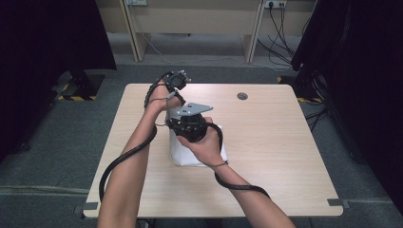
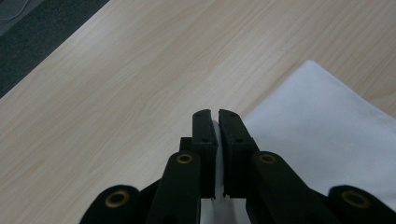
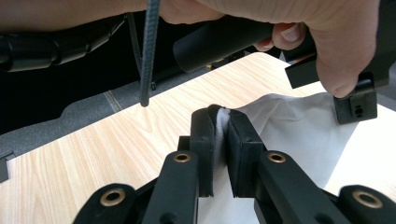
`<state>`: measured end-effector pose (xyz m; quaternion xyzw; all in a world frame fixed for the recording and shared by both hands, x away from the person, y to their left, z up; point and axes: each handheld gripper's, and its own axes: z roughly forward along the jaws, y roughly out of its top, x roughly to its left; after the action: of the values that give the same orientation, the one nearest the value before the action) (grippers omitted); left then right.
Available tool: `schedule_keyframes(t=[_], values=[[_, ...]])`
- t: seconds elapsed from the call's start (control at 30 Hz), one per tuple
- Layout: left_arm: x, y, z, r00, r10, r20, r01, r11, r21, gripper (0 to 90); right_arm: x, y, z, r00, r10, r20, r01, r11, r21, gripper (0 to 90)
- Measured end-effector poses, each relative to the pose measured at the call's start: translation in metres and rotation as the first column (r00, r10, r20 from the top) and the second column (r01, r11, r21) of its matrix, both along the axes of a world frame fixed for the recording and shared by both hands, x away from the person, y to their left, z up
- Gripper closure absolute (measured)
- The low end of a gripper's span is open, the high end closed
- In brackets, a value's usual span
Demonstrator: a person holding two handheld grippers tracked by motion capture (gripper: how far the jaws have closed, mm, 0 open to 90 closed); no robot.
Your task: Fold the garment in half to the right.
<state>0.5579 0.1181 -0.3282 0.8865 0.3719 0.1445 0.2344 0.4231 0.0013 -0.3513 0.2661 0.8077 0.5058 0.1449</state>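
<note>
Both forearms are showing bare, with no sleeves worn. The left gripper (image 1: 175, 84) and right gripper (image 1: 190, 124) are presenting black bodies; the right one is carrying a grey three-cornered plate (image 1: 192, 109) on top. A ribbed black cable (image 1: 121, 159) is trailing from each unit along the arm. The black jaws are showing brass-coloured pivot rings (image 2: 185, 158) and small recessed screw holes in the pads (image 3: 203, 140).

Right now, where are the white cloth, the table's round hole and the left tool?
white cloth (image 2: 327, 121), left gripper view, its flat top.
round hole (image 1: 242, 96), high view, its middle.
left tool (image 2: 217, 116), left gripper view, between its fingertips.
</note>
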Motion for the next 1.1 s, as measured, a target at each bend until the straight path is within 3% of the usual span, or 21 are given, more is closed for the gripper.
schedule_keyframes(t=[1.1], values=[[0.005, -0.023, -0.011, 0.9999, 0.004, -0.016, -0.004, 0.9999, -0.011, 85.3, -0.002, -0.037, -0.01, 0.9985, -0.055, -0.004, 0.055, 0.9985, 0.004, 82.6]])
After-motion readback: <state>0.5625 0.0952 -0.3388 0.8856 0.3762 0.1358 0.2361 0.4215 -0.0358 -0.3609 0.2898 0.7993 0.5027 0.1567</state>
